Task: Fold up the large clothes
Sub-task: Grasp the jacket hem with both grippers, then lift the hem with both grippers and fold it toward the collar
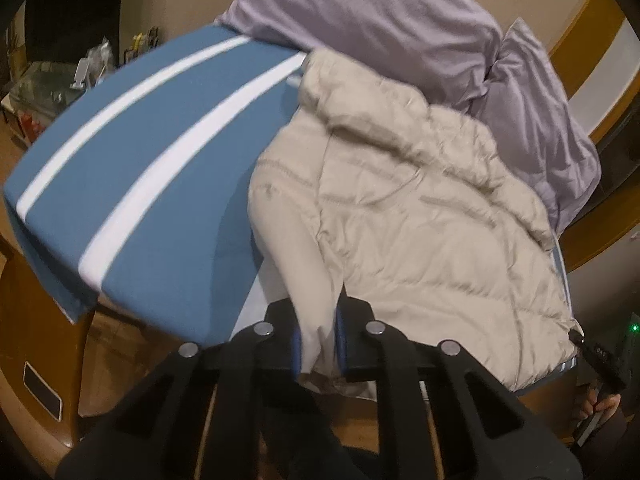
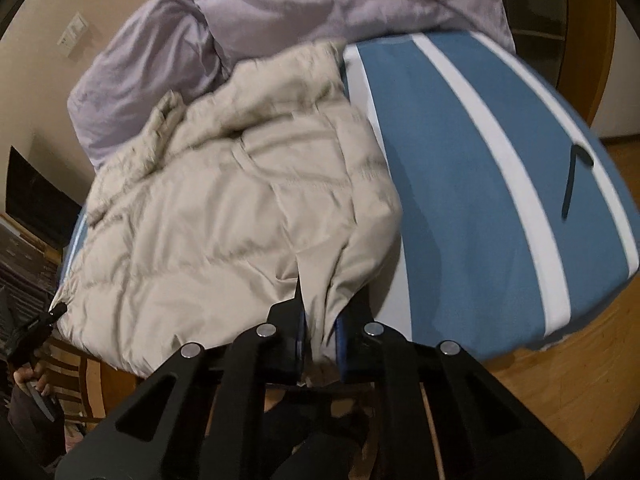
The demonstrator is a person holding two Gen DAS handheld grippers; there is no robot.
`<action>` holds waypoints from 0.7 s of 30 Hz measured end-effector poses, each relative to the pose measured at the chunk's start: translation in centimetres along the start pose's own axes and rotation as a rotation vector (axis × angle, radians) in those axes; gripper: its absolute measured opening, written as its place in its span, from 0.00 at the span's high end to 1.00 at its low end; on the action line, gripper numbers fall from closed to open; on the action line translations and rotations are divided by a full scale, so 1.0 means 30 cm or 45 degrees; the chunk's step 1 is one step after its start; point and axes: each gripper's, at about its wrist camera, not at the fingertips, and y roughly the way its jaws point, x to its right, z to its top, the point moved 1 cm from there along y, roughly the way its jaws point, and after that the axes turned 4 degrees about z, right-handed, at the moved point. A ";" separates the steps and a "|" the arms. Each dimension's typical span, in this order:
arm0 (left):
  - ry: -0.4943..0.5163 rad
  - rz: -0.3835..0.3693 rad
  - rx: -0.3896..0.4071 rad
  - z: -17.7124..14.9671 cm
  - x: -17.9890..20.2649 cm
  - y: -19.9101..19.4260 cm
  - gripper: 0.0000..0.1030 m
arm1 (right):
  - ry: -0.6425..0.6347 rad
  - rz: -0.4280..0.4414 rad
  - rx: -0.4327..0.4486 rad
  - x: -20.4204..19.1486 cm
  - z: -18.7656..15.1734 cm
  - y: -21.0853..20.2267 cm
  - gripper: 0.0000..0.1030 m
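Note:
A beige quilted puffer jacket (image 1: 420, 208) lies on a bed with a blue cover with white stripes (image 1: 132, 152). My left gripper (image 1: 318, 344) is shut on the jacket's hem at its near left corner. In the right wrist view the same jacket (image 2: 224, 216) spreads to the left, and my right gripper (image 2: 320, 344) is shut on its hem at the near right corner. The right gripper also shows at the jacket's far corner in the left wrist view (image 1: 580, 340), and the left one at the left edge of the right wrist view (image 2: 56, 312).
A lilac pillow and duvet (image 1: 384, 16) are heaped at the bed's head against the beige wall. A dark strap (image 2: 572, 176) lies on the blue cover (image 2: 480, 184). Wooden floor (image 2: 560, 380) and wooden bed frame (image 1: 48, 340) lie below. Cluttered shelves (image 1: 52, 84) stand far left.

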 end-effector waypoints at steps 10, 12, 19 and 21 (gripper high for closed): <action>0.070 -0.014 0.197 0.255 0.118 -0.104 0.88 | -0.103 -0.001 0.195 -0.112 0.232 -0.070 0.89; 0.082 -0.009 0.219 0.303 0.137 -0.104 0.88 | -0.114 -0.005 0.229 -0.127 0.285 -0.072 0.89; 0.126 0.010 0.275 0.497 0.216 -0.069 0.88 | -0.140 -0.023 0.286 -0.160 0.442 -0.028 0.89; 0.137 0.014 0.280 0.541 0.232 -0.050 0.88 | -0.148 -0.029 0.292 -0.167 0.481 -0.008 0.89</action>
